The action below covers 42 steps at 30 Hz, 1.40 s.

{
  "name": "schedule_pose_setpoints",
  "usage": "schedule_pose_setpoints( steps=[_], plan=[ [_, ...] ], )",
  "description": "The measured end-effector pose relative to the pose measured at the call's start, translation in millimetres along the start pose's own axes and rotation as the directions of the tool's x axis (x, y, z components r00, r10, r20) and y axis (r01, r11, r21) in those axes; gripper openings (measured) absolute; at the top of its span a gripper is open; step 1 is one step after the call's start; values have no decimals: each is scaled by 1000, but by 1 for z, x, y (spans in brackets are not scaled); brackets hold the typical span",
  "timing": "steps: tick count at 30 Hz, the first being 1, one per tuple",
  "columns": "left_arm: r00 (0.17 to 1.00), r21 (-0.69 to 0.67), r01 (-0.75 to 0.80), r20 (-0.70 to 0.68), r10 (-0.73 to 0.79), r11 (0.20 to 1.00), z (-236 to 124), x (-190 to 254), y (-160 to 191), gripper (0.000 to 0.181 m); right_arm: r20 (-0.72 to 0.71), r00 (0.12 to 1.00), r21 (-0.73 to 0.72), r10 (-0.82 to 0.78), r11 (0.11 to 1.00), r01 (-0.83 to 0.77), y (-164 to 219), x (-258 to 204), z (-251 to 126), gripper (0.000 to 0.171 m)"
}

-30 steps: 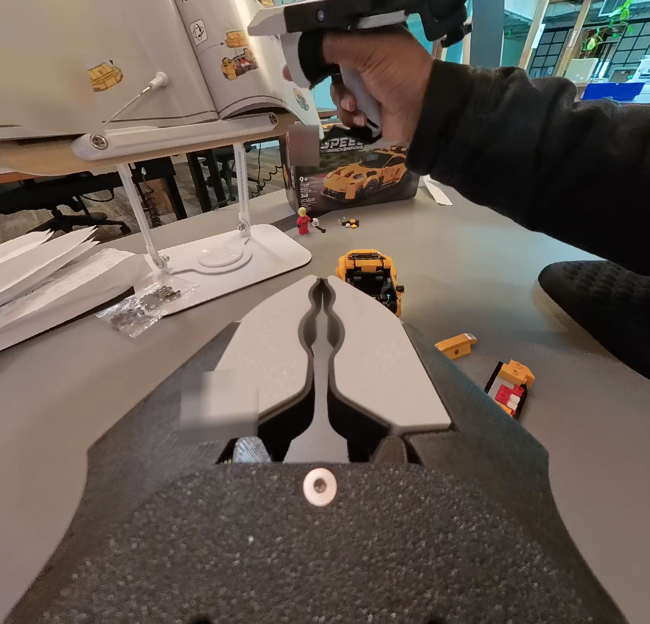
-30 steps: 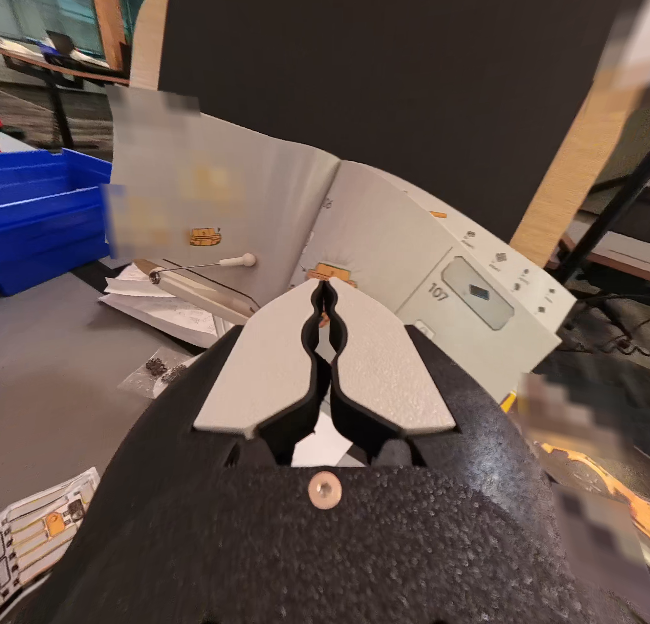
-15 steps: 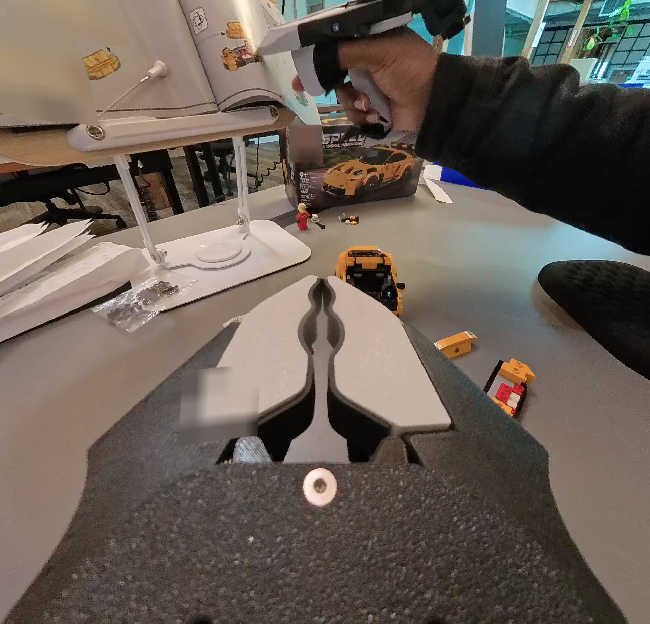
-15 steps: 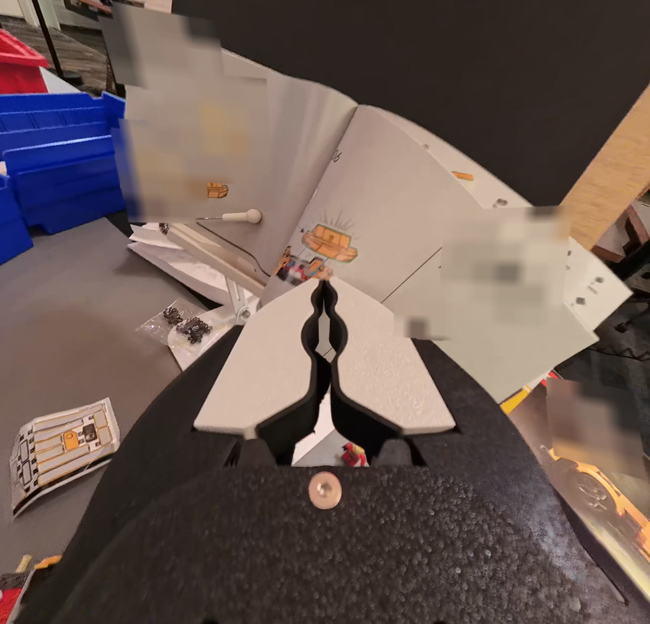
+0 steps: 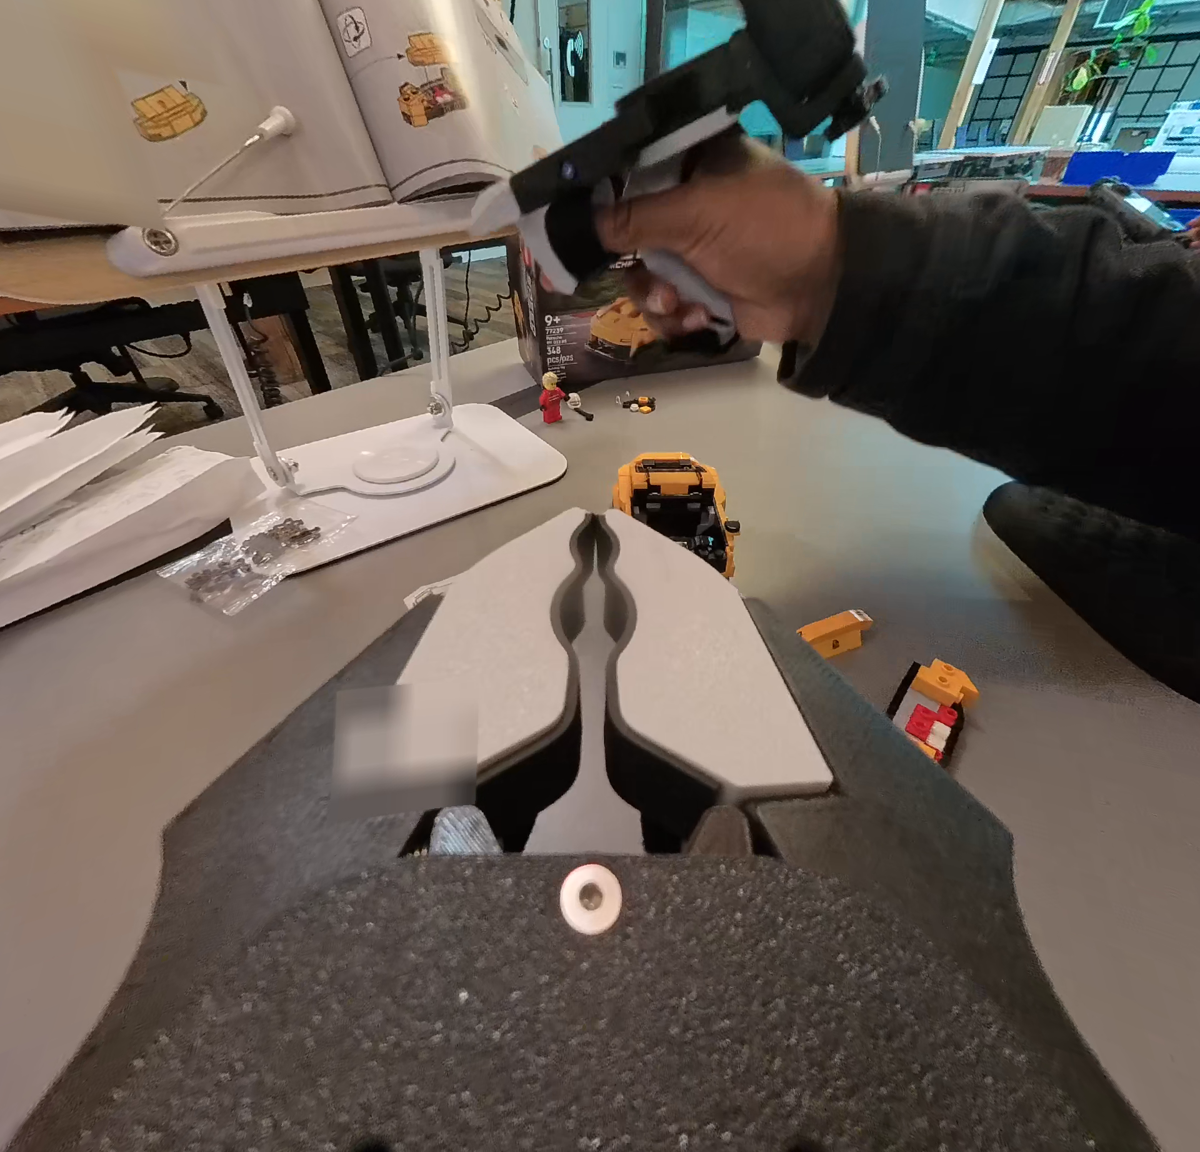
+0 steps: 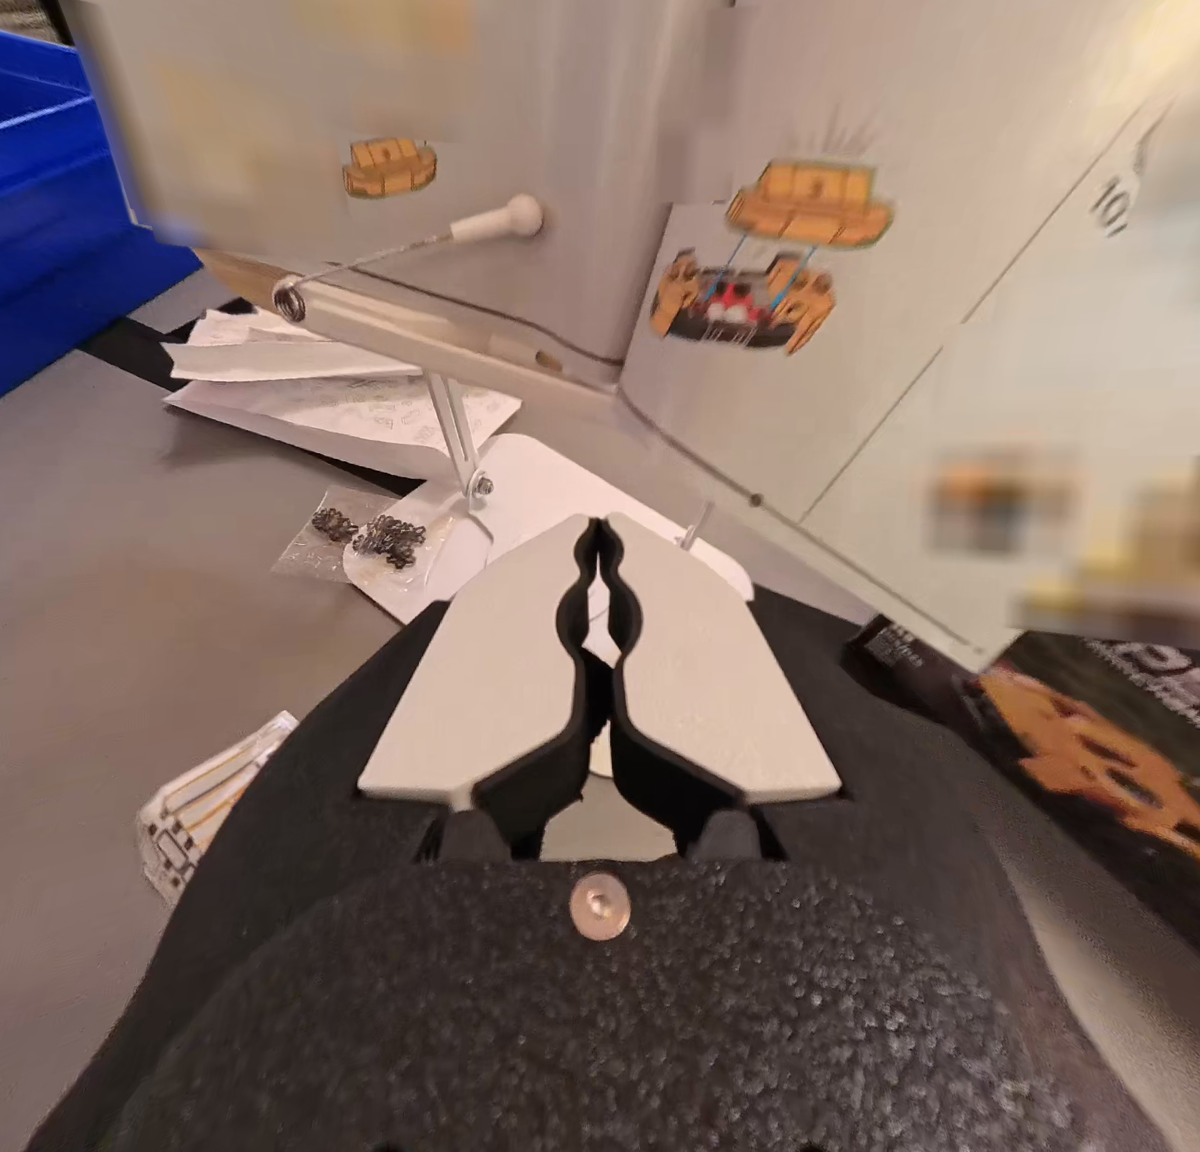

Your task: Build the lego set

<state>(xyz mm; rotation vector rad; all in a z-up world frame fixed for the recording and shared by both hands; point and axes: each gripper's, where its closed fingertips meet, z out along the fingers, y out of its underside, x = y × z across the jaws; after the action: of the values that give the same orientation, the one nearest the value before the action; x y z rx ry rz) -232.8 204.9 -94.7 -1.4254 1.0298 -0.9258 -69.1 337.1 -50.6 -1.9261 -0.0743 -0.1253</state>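
A half-built orange lego car [image 5: 678, 504] stands on the grey table just beyond my left gripper [image 5: 596, 520], which is shut and empty. A small orange piece [image 5: 836, 632] and an orange, red and white sub-assembly [image 5: 930, 708] lie to the right of it. The open instruction booklet [image 5: 273, 75] rests on a white stand [image 5: 415, 465]. My right gripper [image 6: 600, 523] is shut and empty, held in the air close to the booklet's lower right page [image 6: 779, 276]; it also shows in the left wrist view [image 5: 500, 208], in a hand.
The lego box [image 5: 623, 335] stands behind a red minifigure [image 5: 552, 400] and tiny loose parts [image 5: 639, 403]. A clear bag of black parts [image 5: 253, 552], white paper bags [image 5: 84, 491], a sticker sheet [image 6: 195, 815] and blue bins [image 6: 58, 198] are on the left. About 20 cm separates my left fingertips from my right.
My right gripper has dropped lower and drawn nearer the booklet's bottom edge and stand. The left gripper has hardly moved. Both stayed shut.
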Motion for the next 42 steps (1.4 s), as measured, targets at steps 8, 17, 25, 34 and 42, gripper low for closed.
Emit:
schedule_pose_setpoints(
  steps=[8, 17, 25, 34, 42],
  plan=[
    [1000, 4, -4, -7, 4, 1000, -1, 2, -2, 0, -133, 981, 44, 139, 990, -135, 6, -4, 30, 0],
    [1000, 5, 5, -13, -5, 1000, 0, 2, -2, 0, -194, 962, 35, 194, 981, -191, 2, 3, 50, 0],
    [1000, 4, 8, -17, -8, 1000, 0, 3, -2, 0, -220, 949, 30, 224, 974, -223, 1, 19, 56, 0],
    [1000, 1, 14, -21, -14, 1000, 0, 3, -2, 0, -216, 942, -12, 257, 964, -266, 4, 26, 61, 0],
    [1000, -1, 17, -24, -17, 1000, 0, 4, -2, 0, -218, 938, -23, 268, 960, -279, 6, 28, 65, 0]
  ],
)
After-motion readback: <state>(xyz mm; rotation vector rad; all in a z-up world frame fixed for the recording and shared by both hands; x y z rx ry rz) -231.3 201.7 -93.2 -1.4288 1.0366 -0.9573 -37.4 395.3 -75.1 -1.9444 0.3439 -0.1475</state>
